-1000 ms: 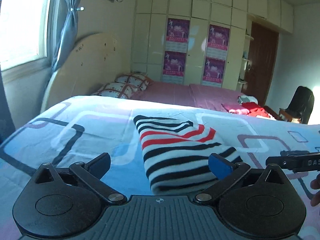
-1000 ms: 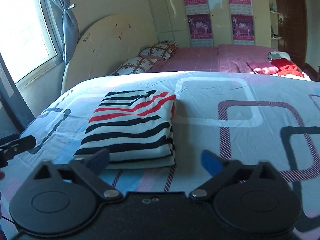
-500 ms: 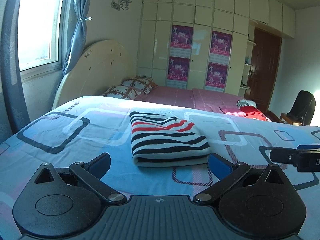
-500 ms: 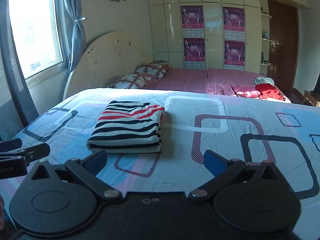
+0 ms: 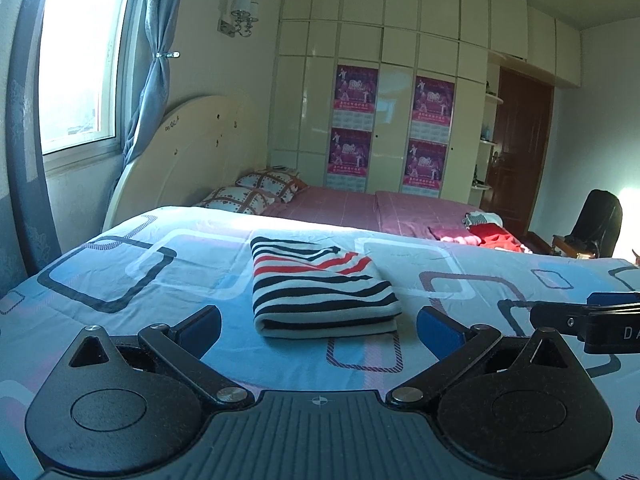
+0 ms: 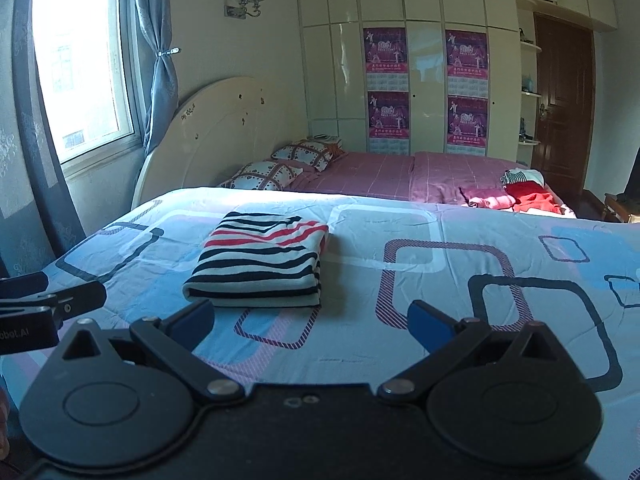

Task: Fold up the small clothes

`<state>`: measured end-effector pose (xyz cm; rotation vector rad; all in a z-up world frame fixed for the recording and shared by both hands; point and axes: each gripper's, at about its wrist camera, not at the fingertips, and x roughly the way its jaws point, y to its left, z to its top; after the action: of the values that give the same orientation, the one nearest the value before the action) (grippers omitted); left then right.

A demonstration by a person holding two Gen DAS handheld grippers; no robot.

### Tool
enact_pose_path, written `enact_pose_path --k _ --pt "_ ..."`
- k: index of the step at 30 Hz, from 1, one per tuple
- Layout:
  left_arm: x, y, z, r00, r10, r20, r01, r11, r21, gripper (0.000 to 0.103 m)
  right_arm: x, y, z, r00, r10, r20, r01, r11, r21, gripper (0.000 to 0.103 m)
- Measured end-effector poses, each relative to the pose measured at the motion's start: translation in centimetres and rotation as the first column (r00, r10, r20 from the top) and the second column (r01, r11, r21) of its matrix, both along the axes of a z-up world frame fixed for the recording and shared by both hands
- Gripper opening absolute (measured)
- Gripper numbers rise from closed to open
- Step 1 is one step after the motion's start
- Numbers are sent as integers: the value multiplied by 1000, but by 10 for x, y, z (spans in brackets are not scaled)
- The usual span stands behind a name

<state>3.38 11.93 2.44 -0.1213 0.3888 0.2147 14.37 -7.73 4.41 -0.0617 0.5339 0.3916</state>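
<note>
A folded garment (image 5: 320, 288) with black, white and red stripes lies flat on the blue patterned bedcover (image 5: 140, 276). In the right wrist view the same folded garment (image 6: 260, 264) sits left of centre. My left gripper (image 5: 318, 326) hangs just in front of the garment, open, with nothing between its blue-padded fingers. My right gripper (image 6: 310, 322) is also open and empty, a little to the right of the garment's near edge. Each gripper's tip shows at the side of the other's view: the right one (image 5: 588, 316) and the left one (image 6: 52, 300).
More clothes, red and pink (image 6: 520, 198), lie on the far pink bed (image 5: 360, 208) beside patterned pillows (image 6: 280, 164). A curved headboard (image 5: 188, 148), window and curtain stand at the left. A wardrobe wall with posters (image 5: 352, 120) and a dark door (image 6: 564, 104) close the back.
Both grippers have pulled back and risen from the garment, which now looks smaller and farther off. The garment itself has stayed put, folded.
</note>
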Motion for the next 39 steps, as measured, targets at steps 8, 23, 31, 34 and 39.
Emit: enact_pose_path --k 8,23,31,34,39 --pt "-2 -6 4 1000 -21 5 21 1000 14 103 -4 -1 -2 1000 -4 7 4 1000 2 102" --pt "0 -9 9 1000 -22 10 22 1000 20 103 -3 -3 2 1000 2 16 -2 1000 3 102" --pt "3 -13 10 1000 -27 10 27 999 24 103 0 -7 2 1000 -6 18 6 1000 -2 102" --pt "3 -13 10 1000 -27 11 26 999 25 103 -1 -6 3 1000 -5 20 5 1000 -2 102" --pt "3 -14 12 1000 -26 12 26 999 28 103 0 -6 3 1000 -4 20 4 1000 -2 102"
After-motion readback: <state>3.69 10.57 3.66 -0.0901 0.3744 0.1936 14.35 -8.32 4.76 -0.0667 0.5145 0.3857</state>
